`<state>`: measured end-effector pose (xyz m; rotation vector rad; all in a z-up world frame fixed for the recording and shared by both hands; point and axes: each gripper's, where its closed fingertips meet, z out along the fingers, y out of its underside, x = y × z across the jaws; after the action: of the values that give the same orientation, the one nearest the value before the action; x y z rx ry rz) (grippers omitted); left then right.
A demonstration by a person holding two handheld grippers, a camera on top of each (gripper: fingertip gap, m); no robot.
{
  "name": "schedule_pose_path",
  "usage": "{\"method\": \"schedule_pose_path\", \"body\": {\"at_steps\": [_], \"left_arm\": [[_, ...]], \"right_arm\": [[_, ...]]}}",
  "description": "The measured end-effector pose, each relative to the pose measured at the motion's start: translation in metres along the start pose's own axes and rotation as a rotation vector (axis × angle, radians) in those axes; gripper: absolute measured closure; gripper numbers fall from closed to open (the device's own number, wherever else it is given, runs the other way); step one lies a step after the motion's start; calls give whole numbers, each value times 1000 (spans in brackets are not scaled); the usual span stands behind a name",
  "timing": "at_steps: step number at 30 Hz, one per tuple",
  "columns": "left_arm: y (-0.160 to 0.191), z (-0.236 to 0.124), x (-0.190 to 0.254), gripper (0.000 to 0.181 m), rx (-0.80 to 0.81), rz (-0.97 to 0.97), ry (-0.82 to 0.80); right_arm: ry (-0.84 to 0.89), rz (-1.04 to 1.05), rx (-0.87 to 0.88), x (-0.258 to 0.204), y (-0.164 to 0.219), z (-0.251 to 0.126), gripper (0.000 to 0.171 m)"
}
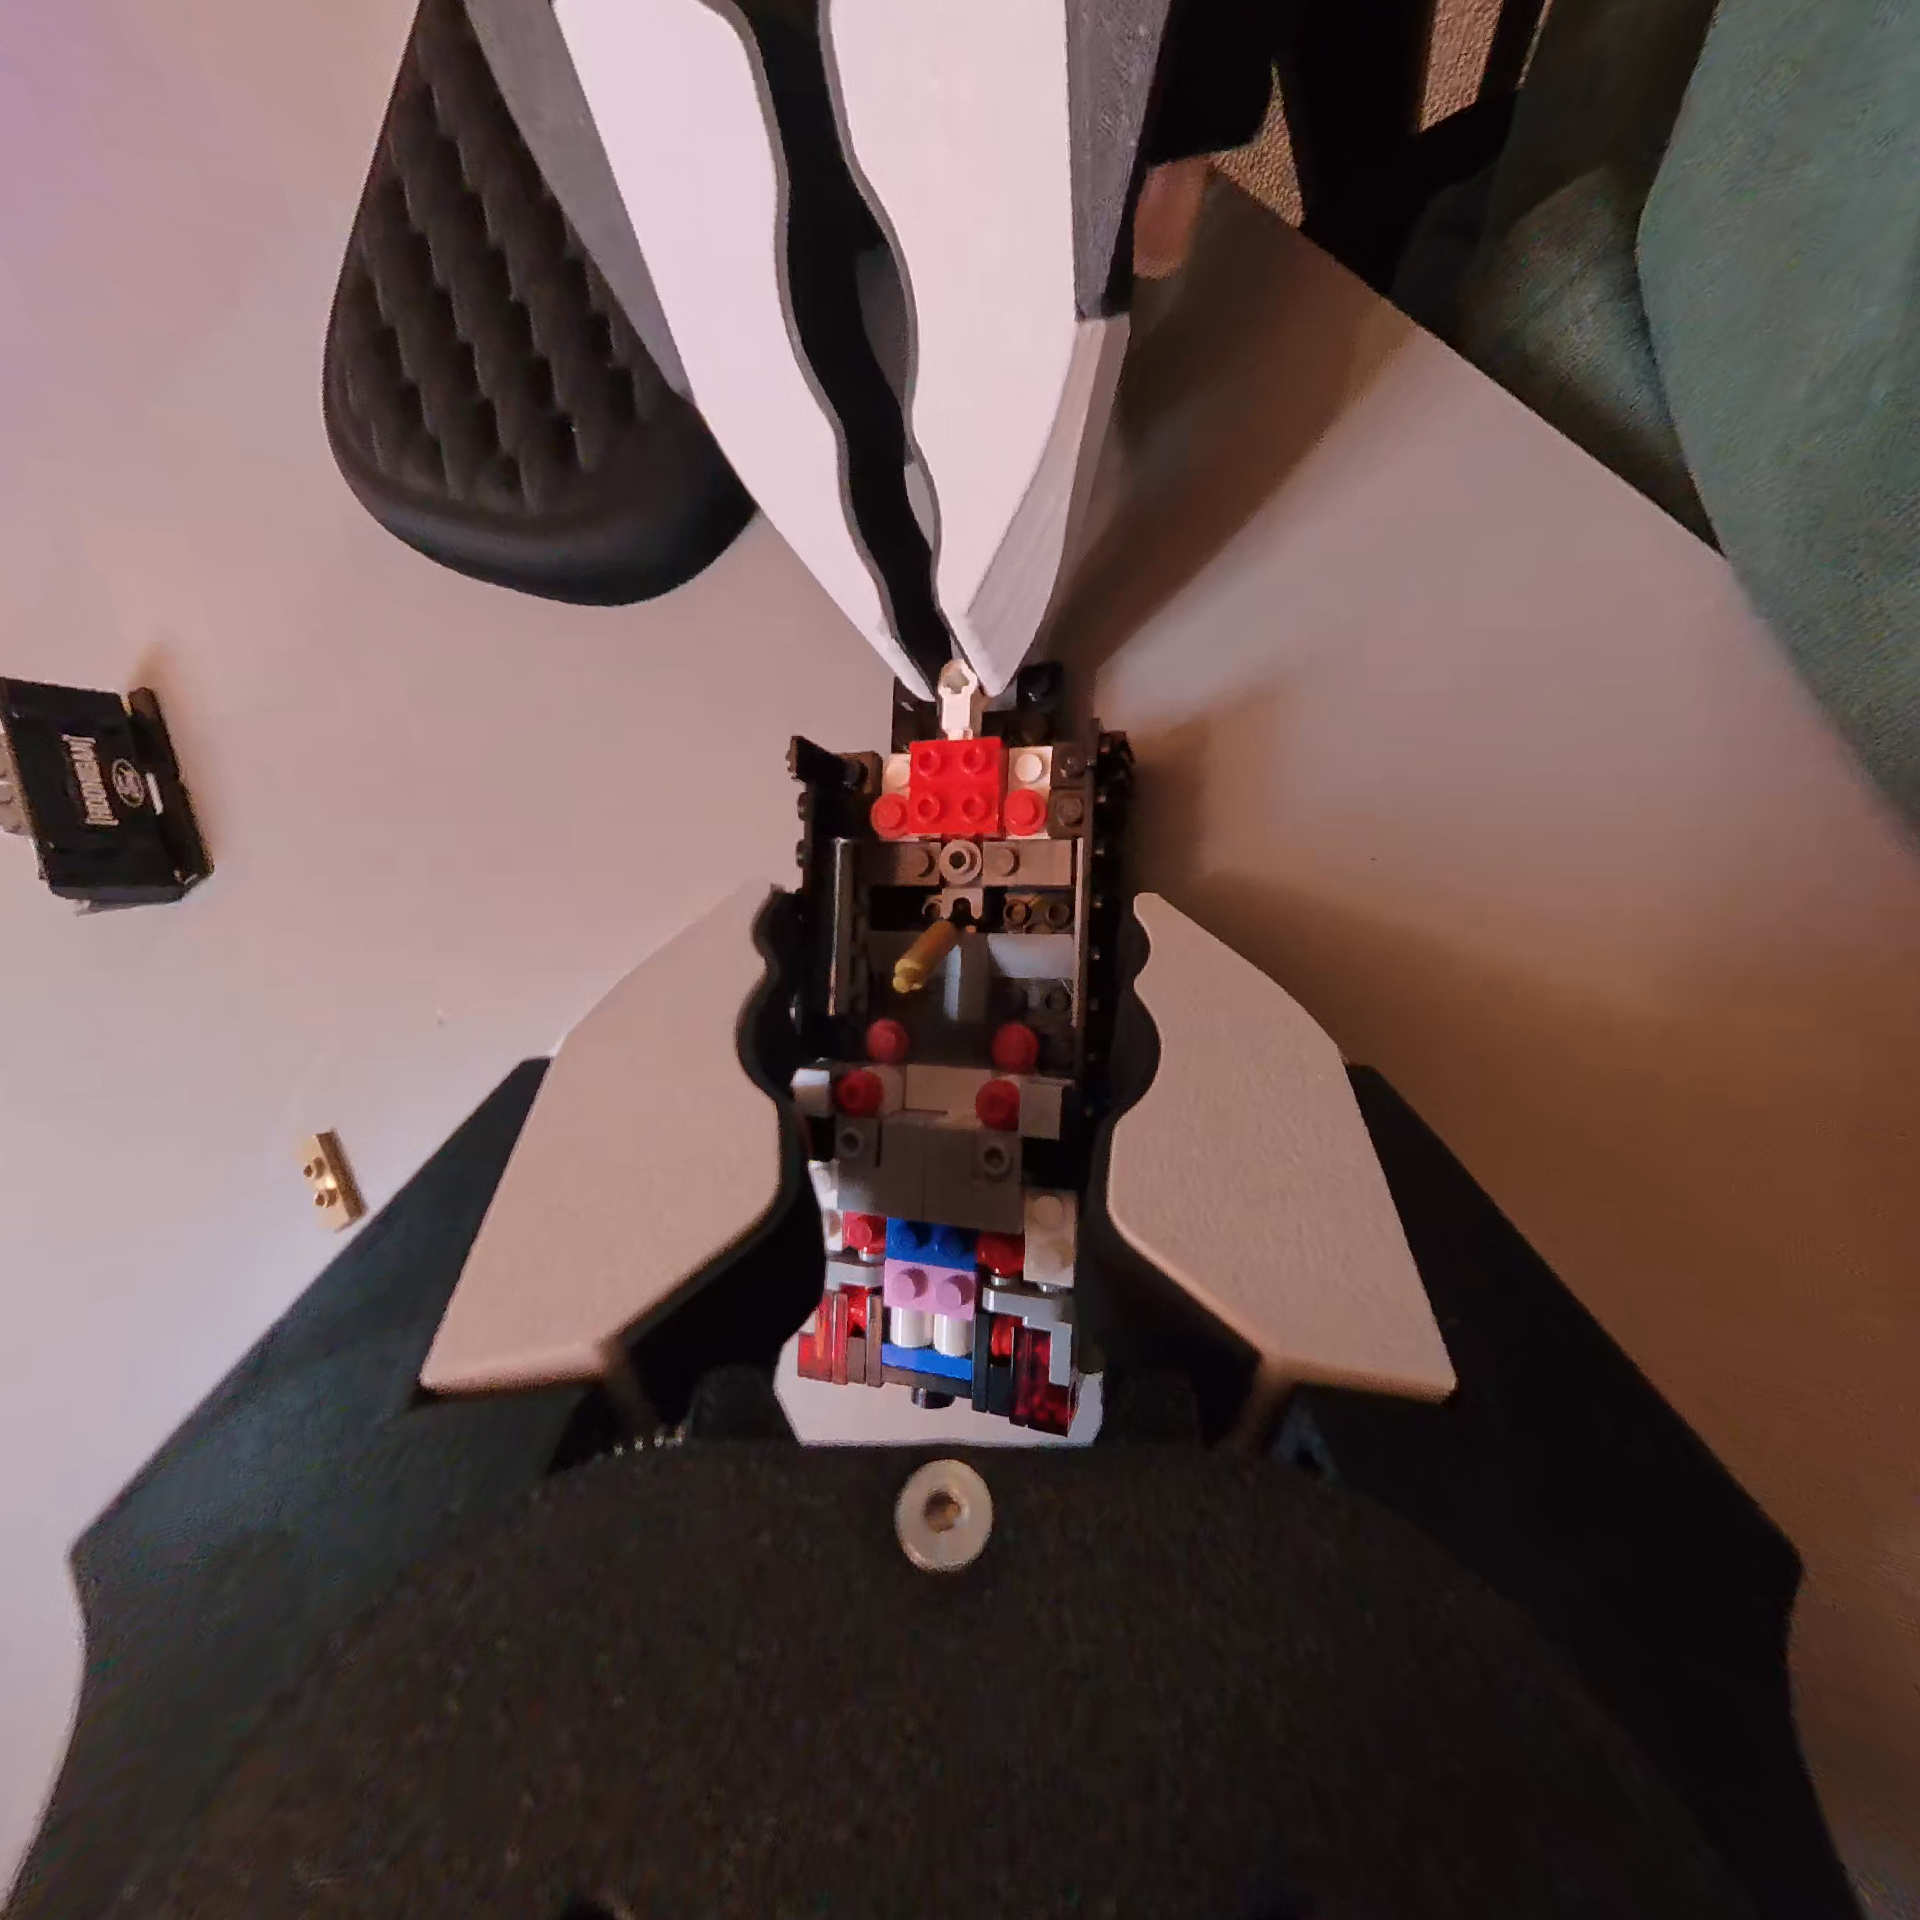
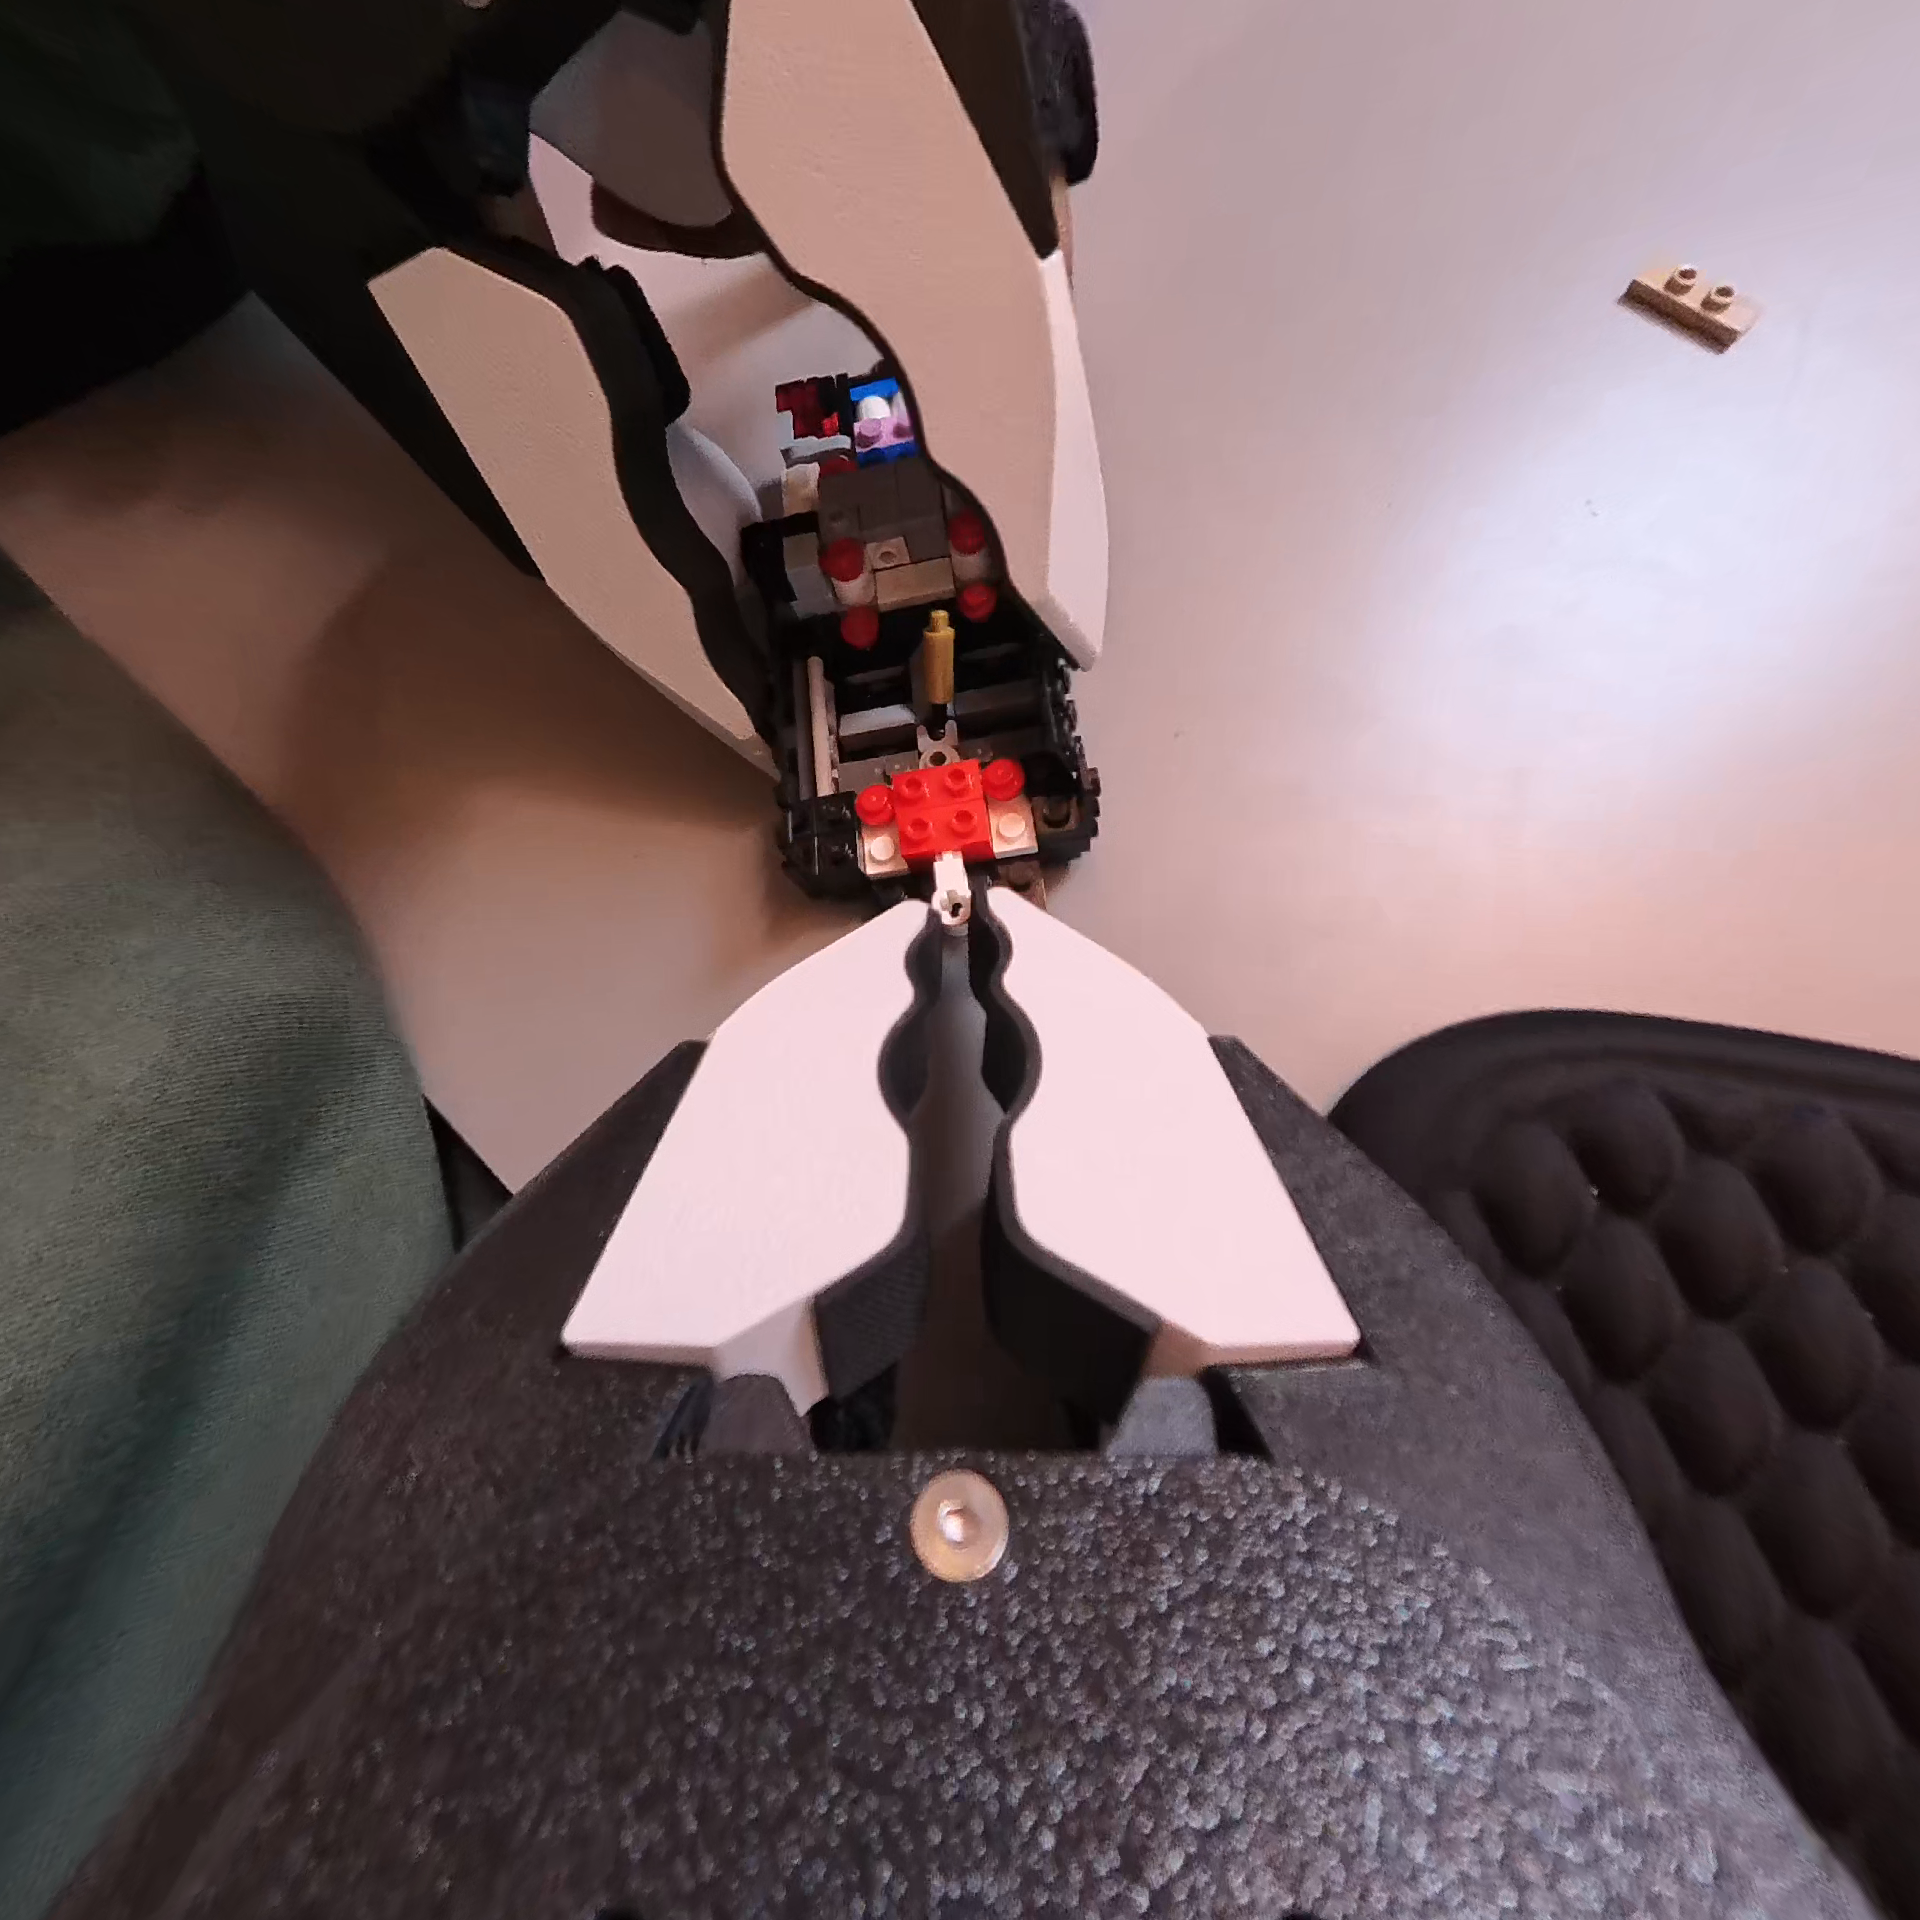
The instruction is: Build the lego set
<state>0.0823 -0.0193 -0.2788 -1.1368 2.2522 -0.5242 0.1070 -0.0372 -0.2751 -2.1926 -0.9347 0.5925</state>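
A: Grippers first, going from the left one. What is each doing?

B: The left gripper [image 1: 940,1039] has its 2 white fingers [image 1: 623,1195] clamped on the long sides of the lego model [image 1: 945,1039], a dark vehicle-like build lying lengthwise between them. The model's rear end (blue, lilac and translucent red bricks) sits deep between the fingers, near the gripper body; its far end pokes out past the fingertips.

A: And that far end?

B: A red brick [image 1: 956,784] with 4 studs tops it, with round red studs on either side. Farther back in the model's open middle, a small gold pin [image 1: 925,951] stands tilted.

A: The right one?

B: The right gripper [image 2: 961,909] comes at the model from the opposite end. Its fingers [image 2: 810,1122] are nearly together, with only the tips pinching a small white connector piece [image 2: 951,888]. That piece sits right against the model's end, just below the red brick; whether it is seated in the model I cannot tell.

A: Anything beyond the fingers?

B: All of this is over a white table [image 2: 1507,623]. Off to the left fingers' outer left lie a tan plate [image 1: 332,1179] with 2 studs and, farther out, a small black block [image 1: 99,795]. A black bumpy pad [image 2: 1662,1299] lies beside the right gripper's right finger. Green fabric [image 2: 156,1039] shows at the table edge.
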Motion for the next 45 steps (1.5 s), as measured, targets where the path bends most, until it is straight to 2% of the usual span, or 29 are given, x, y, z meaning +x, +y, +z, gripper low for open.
{"method": "schedule_pose_path", "body": {"at_steps": [8,12,17,28,30,33,41,45], "left_arm": [[-1,-6,0,116,-70,-86,59],[14,-3,7,110,-241,-73,190],[15,0,8,119,-254,-53,298],[10,4,7,120,-245,5,288],[27,-5,1,120,-303,-37,290],[34,-11,0,120,-254,-38,260],[30,-7,-5,116,-272,-36,267],[25,-12,-12,109,-218,-73,238]], "right_arm": [[-13,-55,0,-5,-10,11,165],[-22,-95,6,-7,-18,17,165],[-40,-98,14,-8,-20,21,166],[-36,-27,34,-4,-10,10,166],[53,-16,6,17,1,-4,171],[-29,-13,24,-3,6,-13,171],[44,-34,152,12,-25,-14,171],[62,-61,132,19,-29,-9,169]]}}
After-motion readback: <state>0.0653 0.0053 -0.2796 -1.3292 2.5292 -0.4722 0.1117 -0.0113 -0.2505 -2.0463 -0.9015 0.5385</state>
